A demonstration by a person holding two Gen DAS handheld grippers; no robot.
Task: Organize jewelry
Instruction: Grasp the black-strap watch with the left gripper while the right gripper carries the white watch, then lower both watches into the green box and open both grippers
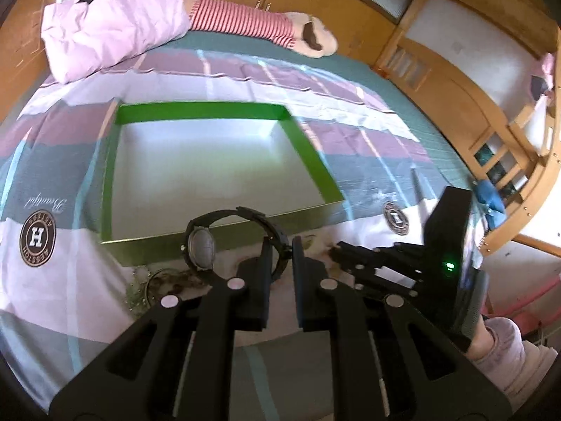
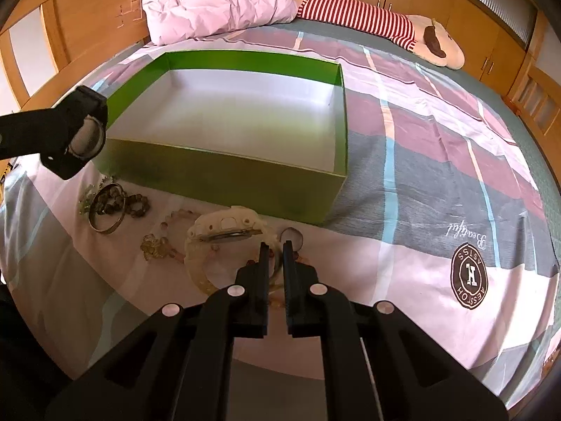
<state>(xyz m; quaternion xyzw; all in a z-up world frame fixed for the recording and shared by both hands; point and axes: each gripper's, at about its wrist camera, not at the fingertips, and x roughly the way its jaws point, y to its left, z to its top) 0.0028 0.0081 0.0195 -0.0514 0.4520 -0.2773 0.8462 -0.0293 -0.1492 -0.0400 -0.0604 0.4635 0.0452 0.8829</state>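
My left gripper (image 1: 280, 249) is shut on the strap of a black watch (image 1: 201, 245) and holds it in the air just before the near wall of the green box (image 1: 308, 147). The box is open with a white, bare floor. In the right wrist view the left gripper with the black watch (image 2: 86, 137) hangs at the box's (image 2: 224, 182) near left corner. My right gripper (image 2: 276, 249) is shut on the strap of a cream watch (image 2: 224, 228) lying on the bedsheet in front of the box.
Beaded bracelets and a metal bangle (image 2: 108, 210) lie on the sheet left of the cream watch, with a yellowish piece (image 2: 154, 247) and a small round piece (image 2: 291, 235) nearby. A pink pillow (image 2: 217, 0) and a striped plush toy (image 2: 385, 21) lie behind the box.
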